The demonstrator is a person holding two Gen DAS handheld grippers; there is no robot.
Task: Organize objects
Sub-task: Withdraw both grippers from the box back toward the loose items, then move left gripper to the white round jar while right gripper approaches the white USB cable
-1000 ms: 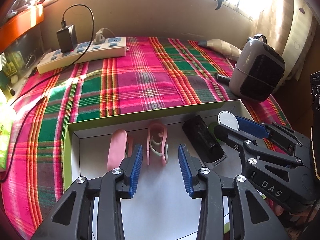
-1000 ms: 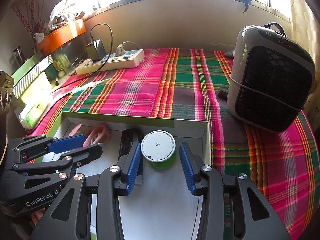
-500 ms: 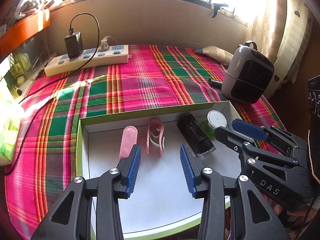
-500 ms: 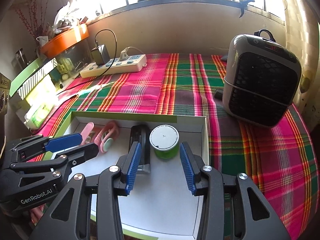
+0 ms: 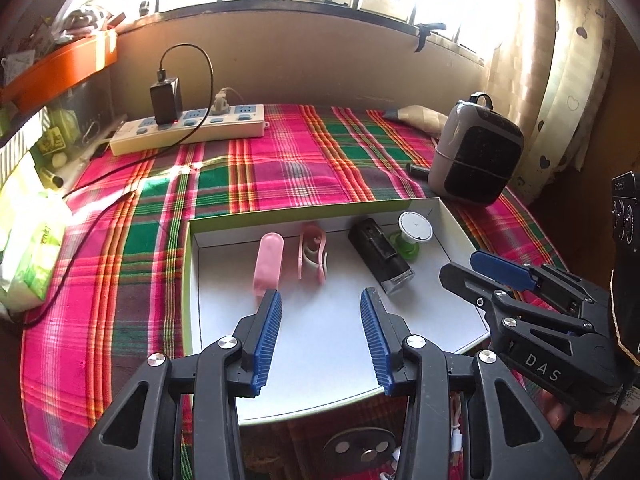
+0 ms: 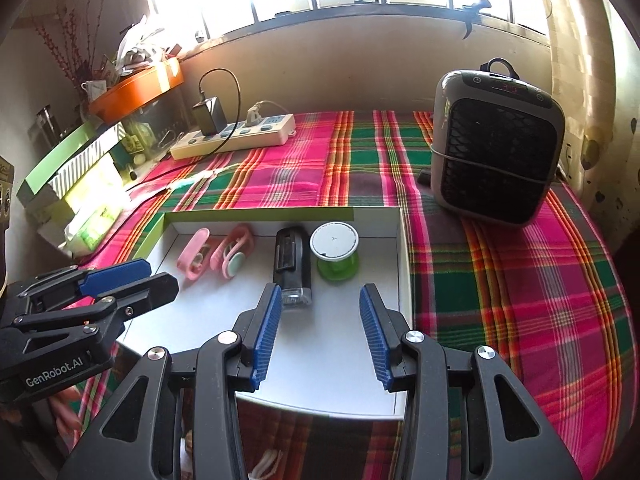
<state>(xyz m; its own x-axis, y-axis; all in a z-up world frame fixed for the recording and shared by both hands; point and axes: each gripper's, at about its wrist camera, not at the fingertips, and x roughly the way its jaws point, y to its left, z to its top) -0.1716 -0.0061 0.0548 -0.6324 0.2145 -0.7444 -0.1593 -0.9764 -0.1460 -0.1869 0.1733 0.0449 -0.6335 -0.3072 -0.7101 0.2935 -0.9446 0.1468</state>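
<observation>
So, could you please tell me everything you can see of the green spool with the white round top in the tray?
The green spool with the white round top stands upright on a translucent green base. It sits at the far right of the shallow white tray, close beside the black rectangular device; contact is unclear. Neither gripper touches it.

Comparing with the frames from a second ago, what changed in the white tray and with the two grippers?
Both hand-held grippers drew back from the tray's items. The left hand-held gripper, its jaws just opened wider, holds nothing; the right hand-held gripper is open and empty too. The pink oblong case, pink clip, black rectangular device and green white-topped spool stayed put in the white tray.
</observation>
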